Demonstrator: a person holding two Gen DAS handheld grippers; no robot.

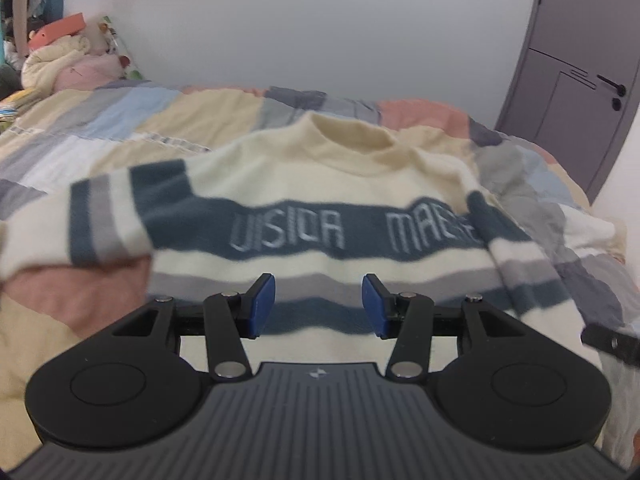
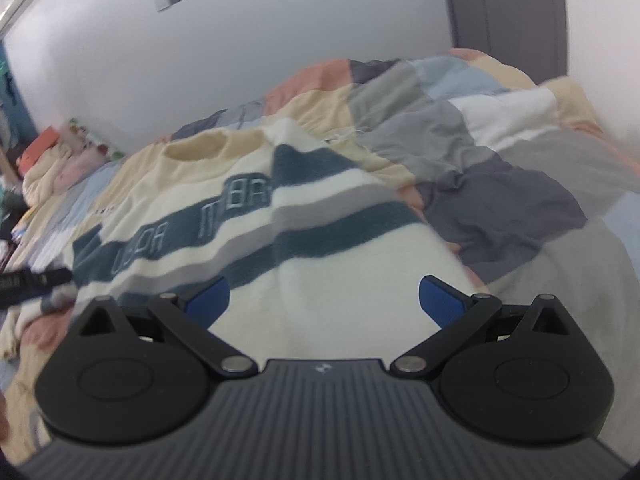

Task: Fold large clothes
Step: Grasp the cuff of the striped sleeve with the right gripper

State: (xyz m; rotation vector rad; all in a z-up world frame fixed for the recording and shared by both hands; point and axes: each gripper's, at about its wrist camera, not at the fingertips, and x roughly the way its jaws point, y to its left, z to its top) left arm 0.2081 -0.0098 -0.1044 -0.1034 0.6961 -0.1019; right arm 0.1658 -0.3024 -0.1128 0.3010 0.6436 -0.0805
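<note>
The sweater [image 1: 320, 200] lies front-up on the bed [image 1: 120, 132], collar toward the wall, spread nearly flat, likely so it can be folded, though one sleeve [image 1: 108, 220] has flopped across the chest. The left hand-held gripper [image 1: 318, 306] hovers over the hem with its jaws moderately apart, holding nothing; the right hand-held gripper [image 2: 324, 304] is spread wide above the lower body, empty too. The rumpled quilt [image 2: 500, 160] underneath may hinder clean creases. Bedding [image 1: 68, 60] is heaped near the wall; a door [image 1: 580, 80] stands beyond.
</note>
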